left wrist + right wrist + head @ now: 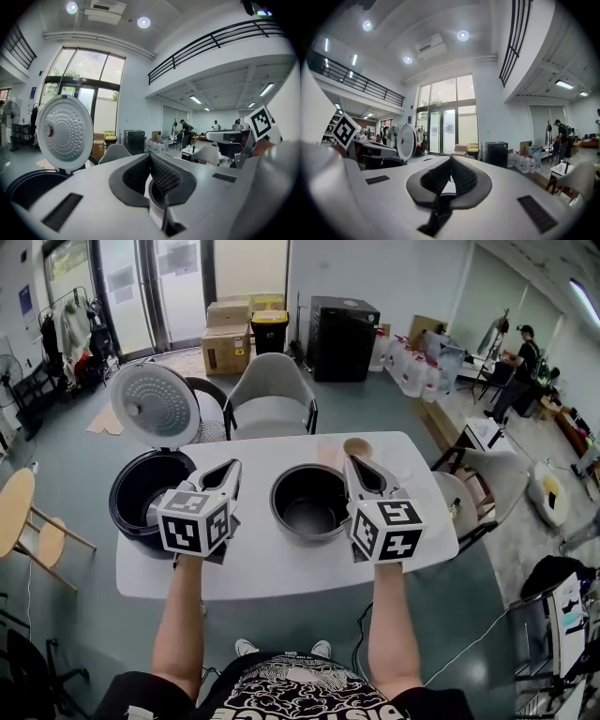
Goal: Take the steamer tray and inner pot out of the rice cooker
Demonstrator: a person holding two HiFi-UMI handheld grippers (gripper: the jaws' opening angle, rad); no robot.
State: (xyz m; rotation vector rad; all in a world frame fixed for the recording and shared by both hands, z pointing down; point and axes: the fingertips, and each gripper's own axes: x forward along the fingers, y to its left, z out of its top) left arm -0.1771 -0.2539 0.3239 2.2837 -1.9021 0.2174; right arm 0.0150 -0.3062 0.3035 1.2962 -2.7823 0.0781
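**Inventory: tabletop and handheld claws**

1. Tabletop (pixel 281 568): white, rounded corners, and carries items 2 to 4.
2. Rice cooker (pixel 141 488): dark round body at the tabletop's left end. Its lid (pixel 155 404) is hinged fully up at the back, with the dimpled pale inner face towards the person. The cavity is dark, and its contents cannot be made out.
3. Inner pot (pixel 309 502): dark, with a metal rim. It stands upright on the tabletop at the centre, out of the cooker and just to its right, between the two claws.
4. Small tan round item (pixel 357 446): lies on the tabletop beyond the pot, near the far edge. What kind of thing it is cannot be told.
5. Left claw (pixel 232 468): held above the tabletop between cooker and pot. The jaws are pressed together with nothing gripped, tips meeting in the left gripper view (pixel 150 157). The raised lid shows at that view's left (pixel 64 132).
6. Right claw (pixel 351 463): held just right of the pot. The jaws are likewise closed tip to tip (pixel 451 159) and hold nothing.
7. Surroundings: a grey chair (pixel 272 395) at the tabletop's far side, a wooden stool (pixel 14 512) at left, and cartons (pixel 225 338) by the glass doors.
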